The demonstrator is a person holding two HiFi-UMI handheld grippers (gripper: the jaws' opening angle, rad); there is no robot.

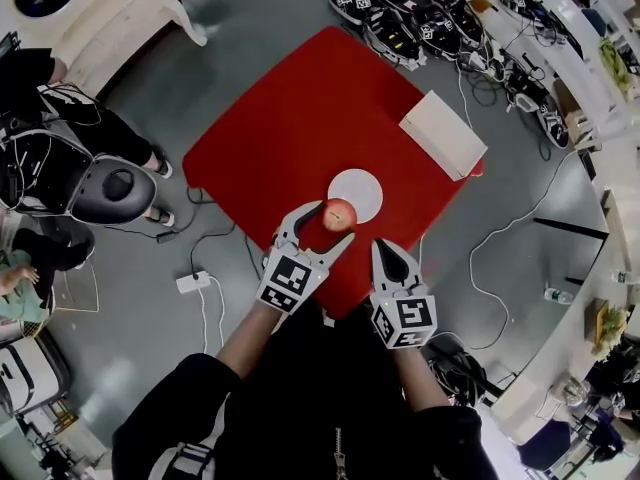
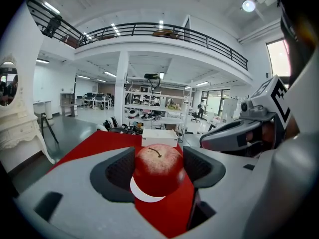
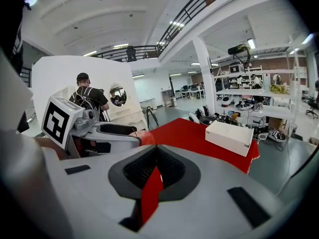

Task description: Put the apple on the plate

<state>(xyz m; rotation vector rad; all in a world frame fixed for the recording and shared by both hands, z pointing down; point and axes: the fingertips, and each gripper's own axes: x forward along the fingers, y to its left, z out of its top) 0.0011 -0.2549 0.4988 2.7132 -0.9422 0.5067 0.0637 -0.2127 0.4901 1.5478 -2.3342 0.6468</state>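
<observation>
Left claw [image 2: 158, 169] clamps round red apple [image 1: 339, 214] at its widest sides; firm, smooth, probably slippery. Right claw [image 3: 155, 167] pressed together, empty.

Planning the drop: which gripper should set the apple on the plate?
Left. The left gripper holds the apple right by the plate; the right gripper is shut, empty.

place: open-plan robotics lab or workshop, double height
upper level: mezzanine railing [image 2: 164, 31] runs round the hall
far end: shelving racks [image 2: 149, 96] with gear, rows of desks [image 2: 92, 101]
floor: grey concrete [image 1: 250, 28], loose cables [image 1: 480, 73], power strip [image 1: 192, 282]
past red table [image 1: 290, 138] far corner: heap of marker-tagged gripper units [image 1: 410, 13]
</observation>
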